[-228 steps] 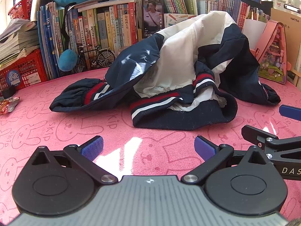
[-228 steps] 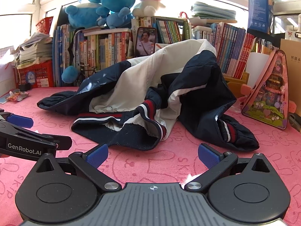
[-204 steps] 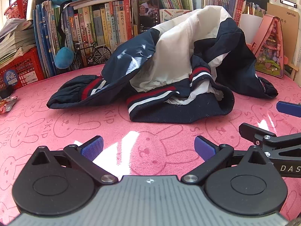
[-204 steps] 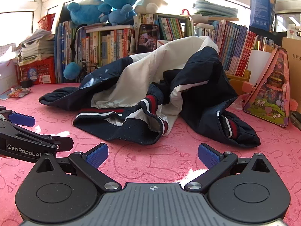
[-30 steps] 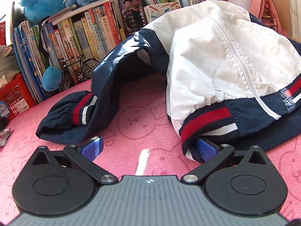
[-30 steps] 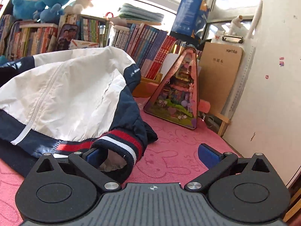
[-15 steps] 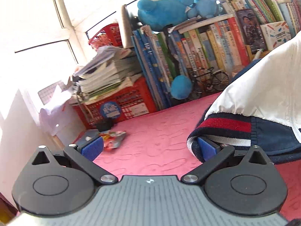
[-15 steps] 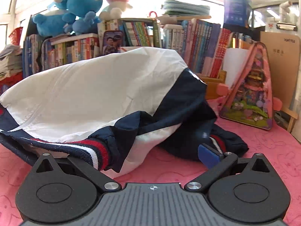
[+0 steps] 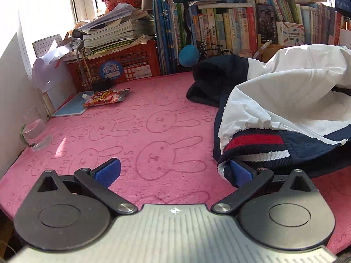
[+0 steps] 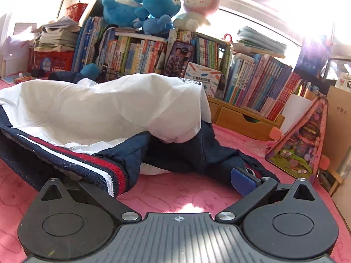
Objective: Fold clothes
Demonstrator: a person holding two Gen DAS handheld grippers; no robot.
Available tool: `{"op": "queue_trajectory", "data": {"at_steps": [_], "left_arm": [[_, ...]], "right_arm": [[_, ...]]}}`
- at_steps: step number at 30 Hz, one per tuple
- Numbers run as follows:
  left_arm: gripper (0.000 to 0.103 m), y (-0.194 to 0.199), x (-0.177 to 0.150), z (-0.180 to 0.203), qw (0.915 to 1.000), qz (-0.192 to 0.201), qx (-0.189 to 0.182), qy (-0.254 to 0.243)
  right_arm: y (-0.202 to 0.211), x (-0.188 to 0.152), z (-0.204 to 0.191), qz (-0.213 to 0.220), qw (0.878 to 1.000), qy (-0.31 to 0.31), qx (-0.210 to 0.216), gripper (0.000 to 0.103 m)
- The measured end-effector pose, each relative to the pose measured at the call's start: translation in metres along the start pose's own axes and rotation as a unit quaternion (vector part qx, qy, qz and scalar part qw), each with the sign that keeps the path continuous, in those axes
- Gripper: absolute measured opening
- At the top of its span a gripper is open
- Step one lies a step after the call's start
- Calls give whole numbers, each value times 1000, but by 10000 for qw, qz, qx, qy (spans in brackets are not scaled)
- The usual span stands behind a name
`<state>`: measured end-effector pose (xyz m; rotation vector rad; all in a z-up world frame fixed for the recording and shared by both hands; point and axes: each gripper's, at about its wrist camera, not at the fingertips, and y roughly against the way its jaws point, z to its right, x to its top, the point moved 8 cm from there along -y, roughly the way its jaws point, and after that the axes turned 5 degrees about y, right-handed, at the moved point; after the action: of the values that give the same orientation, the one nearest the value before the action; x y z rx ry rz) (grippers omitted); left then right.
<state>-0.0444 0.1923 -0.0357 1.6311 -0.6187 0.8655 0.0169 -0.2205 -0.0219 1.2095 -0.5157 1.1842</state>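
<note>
A navy and white jacket (image 9: 285, 109) with a red, white and navy striped hem lies crumpled on the pink rabbit-print mat (image 9: 142, 135). My left gripper (image 9: 173, 172) is open; the hem's left corner drapes over its right finger (image 9: 240, 173). In the right wrist view the jacket (image 10: 109, 109) fills the left and middle. My right gripper (image 10: 175, 182) is open; the hem's other corner (image 10: 114, 175) lies over its left finger, which is hidden. Its right finger (image 10: 243, 180) is bare, close to a dark sleeve.
A bookshelf (image 9: 219, 28) with plush toys (image 10: 158, 2) lines the back. A red crate (image 9: 122, 65) with stacked papers, a snack packet (image 9: 105, 96) and a glass (image 9: 33, 133) stand at the left. A pink triangular toy house (image 10: 305, 144) stands at the right.
Both grippers have spread apart with the hem corners resting on their inner fingers, stretching the hem out. The left gripper's view has dropped lower toward the mat. Jaws stayed open.
</note>
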Motion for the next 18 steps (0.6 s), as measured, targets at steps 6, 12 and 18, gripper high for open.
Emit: {"op": "queue_trajectory", "data": {"at_steps": [6,12,18], "left_arm": [[103,2,-22,58,9954,-88,-649,-692],[103,5,-26,48,9956,-178,-624,-670],[103,4,-31,68,9932,-39,-358,-1109]], "right_arm": [[8,-65,46,-625,9960,-176,-609,103],[16,-67,23,-504,9964,187,-656,103],[32,-53,-13,-112,9948,804,-622,103]]}}
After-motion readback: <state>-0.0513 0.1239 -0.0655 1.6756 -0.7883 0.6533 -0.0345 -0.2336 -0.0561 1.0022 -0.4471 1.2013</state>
